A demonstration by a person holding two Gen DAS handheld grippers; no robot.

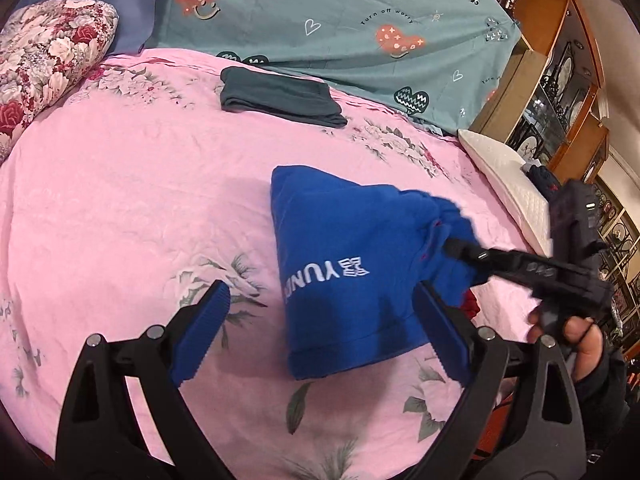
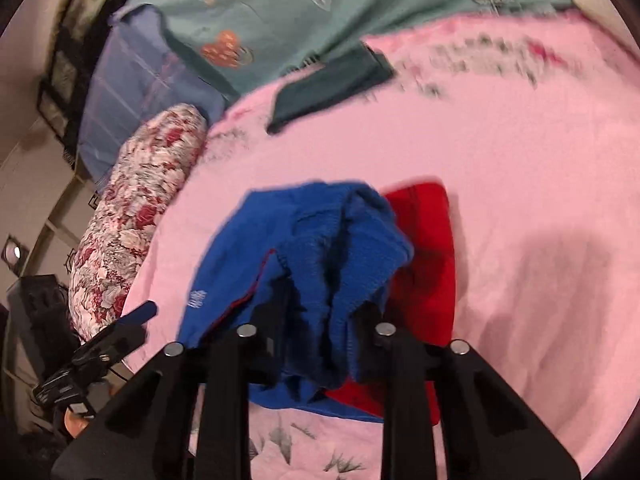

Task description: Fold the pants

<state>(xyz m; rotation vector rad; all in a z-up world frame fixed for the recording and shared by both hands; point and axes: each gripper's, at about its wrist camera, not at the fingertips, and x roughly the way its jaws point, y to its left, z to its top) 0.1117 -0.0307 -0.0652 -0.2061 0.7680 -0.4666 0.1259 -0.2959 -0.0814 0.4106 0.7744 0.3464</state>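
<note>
Blue pants [image 1: 344, 248] with white lettering lie bunched on the pink floral bedsheet [image 1: 120, 200]. My left gripper [image 1: 320, 290] hovers open over their near edge, blue pads wide apart and nothing pressed between them. My right gripper [image 1: 454, 246] comes in from the right and is shut on a gathered fold of the blue pants [image 2: 320, 240], lifting it slightly. In the right wrist view its fingertips [image 2: 360, 316] are buried in the blue cloth. A red cloth [image 2: 424, 248] lies under and beside the blue; I cannot tell whether it is part of the pants.
A folded dark green garment [image 1: 280, 98] lies at the far side of the sheet. A floral pillow [image 1: 48, 60] is at the left, a teal duvet [image 1: 340, 20] at the back, a white pillow [image 1: 504, 184] and a wooden cabinet [image 1: 560, 60] at the right.
</note>
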